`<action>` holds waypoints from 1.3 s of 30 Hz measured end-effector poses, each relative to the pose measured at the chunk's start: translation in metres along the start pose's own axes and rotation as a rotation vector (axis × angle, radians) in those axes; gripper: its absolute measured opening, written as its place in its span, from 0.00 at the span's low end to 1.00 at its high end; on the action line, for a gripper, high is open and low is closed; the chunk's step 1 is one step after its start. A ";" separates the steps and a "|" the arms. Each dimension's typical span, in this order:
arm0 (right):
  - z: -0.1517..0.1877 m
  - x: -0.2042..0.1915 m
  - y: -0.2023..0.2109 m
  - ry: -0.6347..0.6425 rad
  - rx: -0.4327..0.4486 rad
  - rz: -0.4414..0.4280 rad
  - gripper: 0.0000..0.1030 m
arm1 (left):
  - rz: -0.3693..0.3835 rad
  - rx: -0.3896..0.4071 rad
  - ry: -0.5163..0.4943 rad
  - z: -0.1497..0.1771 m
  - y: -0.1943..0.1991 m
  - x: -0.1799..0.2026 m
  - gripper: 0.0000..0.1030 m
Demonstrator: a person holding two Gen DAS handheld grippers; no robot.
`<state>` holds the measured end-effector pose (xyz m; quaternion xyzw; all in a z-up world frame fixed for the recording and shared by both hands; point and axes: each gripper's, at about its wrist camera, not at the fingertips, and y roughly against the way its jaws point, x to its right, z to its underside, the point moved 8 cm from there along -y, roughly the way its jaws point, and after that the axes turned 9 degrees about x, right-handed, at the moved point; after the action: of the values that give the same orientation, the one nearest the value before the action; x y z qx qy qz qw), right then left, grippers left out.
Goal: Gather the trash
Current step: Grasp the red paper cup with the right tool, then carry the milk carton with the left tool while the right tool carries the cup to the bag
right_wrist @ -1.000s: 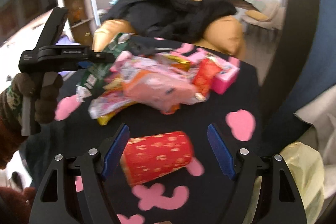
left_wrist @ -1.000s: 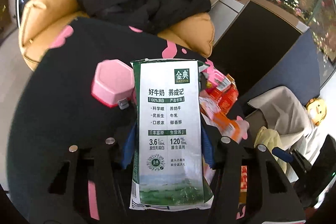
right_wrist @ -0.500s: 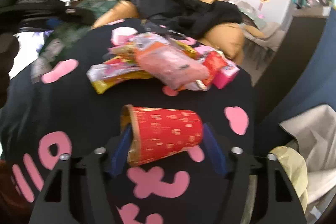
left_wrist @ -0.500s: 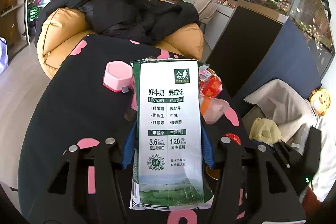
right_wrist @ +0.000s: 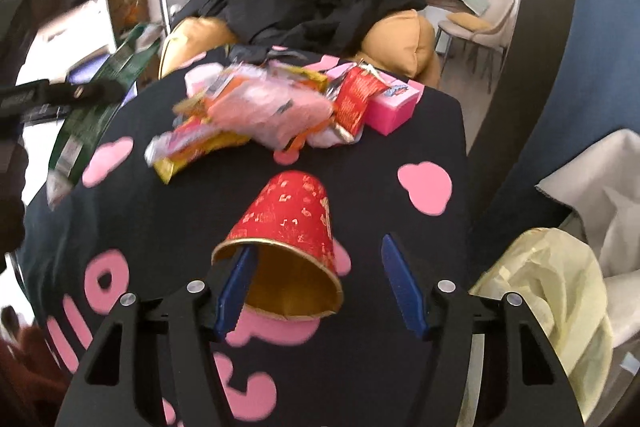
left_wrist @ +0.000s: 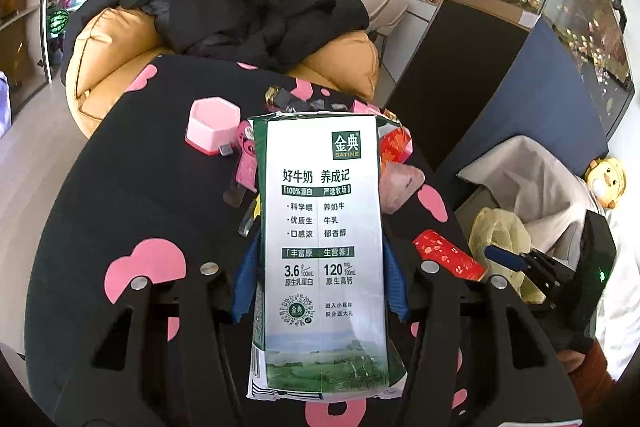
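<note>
A white and green milk carton [left_wrist: 320,227] stands upright between the blue pads of my left gripper [left_wrist: 320,283], which is shut on it above the black tablecloth with pink shapes [left_wrist: 120,207]. From the right wrist the carton [right_wrist: 80,131] and left gripper [right_wrist: 60,93] show at the far left. A red paper cup [right_wrist: 288,219] lies tilted with its gold mouth toward the camera. My right gripper [right_wrist: 319,245] straddles it: the left pad sits inside the mouth, the right pad stands clear of the wall. The cup [left_wrist: 448,255] also shows in the left wrist view.
A pile of snack wrappers [right_wrist: 260,111] and a pink box [right_wrist: 394,103] lie further back on the table. A pink hexagonal container [left_wrist: 212,123] sits at the left. A pale yellow bag [right_wrist: 548,287] hangs off the table's right edge. An orange sofa with black clothes [left_wrist: 240,7] stands behind.
The left gripper drew back with the carton, so more of the table shows. The right gripper dropped onto the cup and narrowed; the cup swung from lying sideways to mouth toward the camera.
</note>
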<state>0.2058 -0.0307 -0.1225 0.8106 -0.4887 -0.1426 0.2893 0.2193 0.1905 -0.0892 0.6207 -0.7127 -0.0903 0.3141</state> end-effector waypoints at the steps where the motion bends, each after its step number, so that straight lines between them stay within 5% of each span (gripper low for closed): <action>1: 0.005 -0.002 0.004 0.019 -0.003 0.008 0.59 | 0.002 -0.003 0.002 0.002 0.000 0.000 0.48; 9: 0.018 -0.003 0.044 -0.093 0.091 -0.003 0.59 | 0.006 -0.006 0.009 0.006 0.000 0.001 0.48; 16: -0.012 -0.022 0.013 -0.120 0.130 0.011 0.59 | 0.019 -0.022 0.005 0.012 -0.003 0.010 0.48; 21: 0.000 -0.028 -0.020 -0.089 0.057 0.062 0.59 | -0.004 -0.017 0.021 0.012 0.001 -0.001 0.48; 25: 0.013 -0.021 -0.023 -0.192 0.036 -0.027 0.59 | -0.020 -0.013 0.025 0.016 0.001 -0.010 0.48; 31: 0.015 -0.022 -0.018 -0.150 0.012 -0.041 0.59 | -0.010 -0.012 0.038 0.018 0.001 -0.007 0.48; 39: 0.001 -0.018 0.016 -0.141 0.090 -0.044 0.48 | -0.018 0.032 0.017 0.008 0.017 0.006 0.48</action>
<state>0.1853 -0.0214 -0.1143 0.8213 -0.4958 -0.1838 0.2141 0.2008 0.1866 -0.0844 0.6326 -0.7058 -0.0764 0.3094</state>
